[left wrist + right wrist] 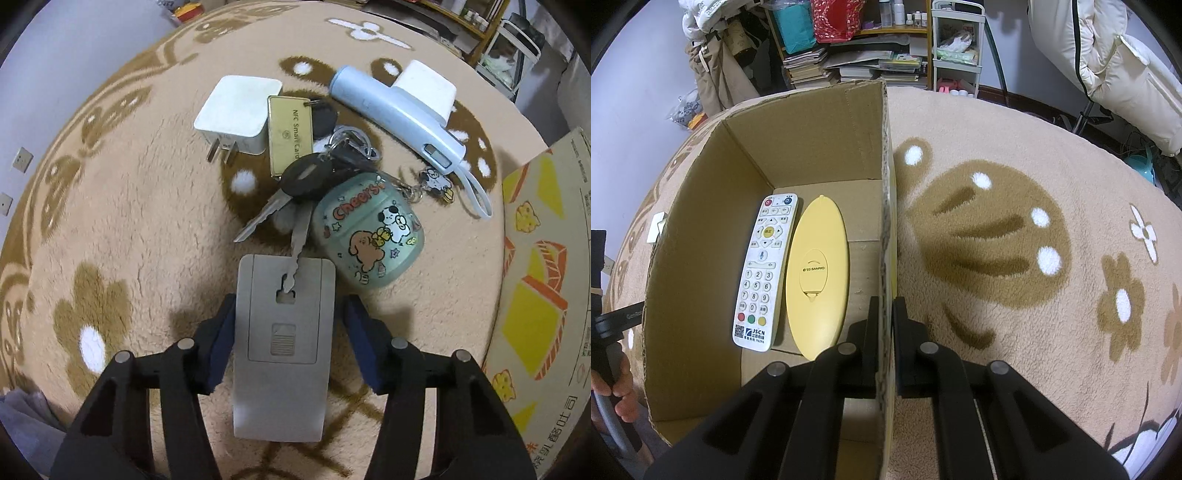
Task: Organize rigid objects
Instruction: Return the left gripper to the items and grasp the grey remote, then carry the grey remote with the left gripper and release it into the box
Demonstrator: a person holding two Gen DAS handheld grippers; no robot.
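Your left gripper straddles the grey mouse, which lies underside up on the rug. The left blue pad sits at its edge while the right one stands a little off, so the tongs look half-wide and not yet clamped. This reads as the pick-up step. The next move calls for closing squarely on the mouse's long sides, then lifting straight.

Mind the key whose tip lies across the mouse's far end; it belongs to the key bunch and may drag the green earbud case just beside it. Beyond lie the white charger and blue power bank.

Your right gripper is pinched tight on the side wall of the cardboard box, steadying it. Inside, the white remote and yellow oval case lie side by side; bare floor remains near the gripped wall for the mouse. You must clear the rim.
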